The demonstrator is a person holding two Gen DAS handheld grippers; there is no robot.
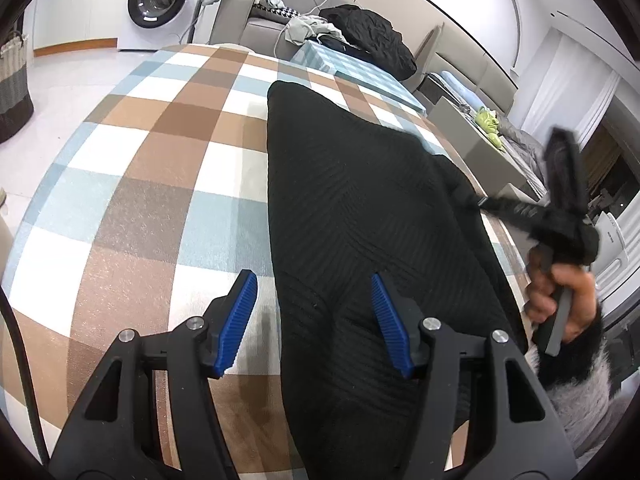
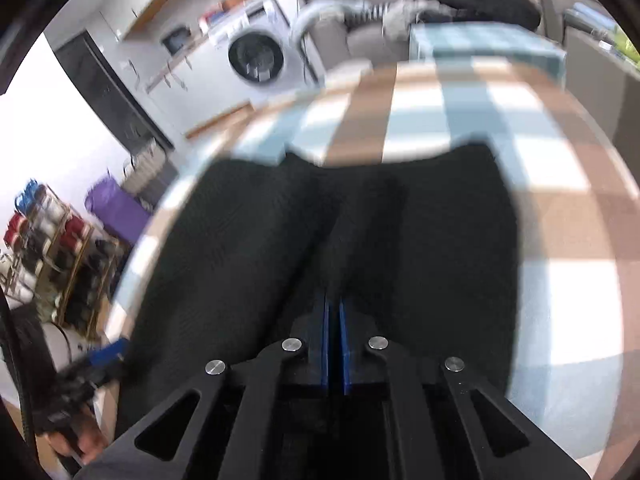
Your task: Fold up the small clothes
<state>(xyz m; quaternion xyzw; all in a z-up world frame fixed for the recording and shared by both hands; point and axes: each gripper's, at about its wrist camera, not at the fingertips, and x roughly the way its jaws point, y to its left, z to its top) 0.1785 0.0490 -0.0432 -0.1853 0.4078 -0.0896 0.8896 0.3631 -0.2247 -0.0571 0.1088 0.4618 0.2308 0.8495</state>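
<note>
A black ribbed garment (image 1: 360, 216) lies spread on the checked tablecloth (image 1: 152, 168). My left gripper (image 1: 314, 312) is open and empty, hovering over the garment's near left edge; one blue pad is over the cloth, the other over the garment. My right gripper (image 1: 484, 202) shows at the right in the left wrist view, pulling the garment's right edge outward. In the right wrist view my right gripper (image 2: 334, 300) is shut on a raised fold of the black garment (image 2: 440, 240). The view is motion-blurred.
A second table with a blue checked cloth (image 1: 360, 68) stands behind, with a sofa holding a black jacket (image 1: 372, 32). A washing machine (image 1: 160, 0) stands at the back left. A woven basket (image 1: 14, 84) is on the floor at the left. A shoe rack (image 2: 48, 248) is at the left.
</note>
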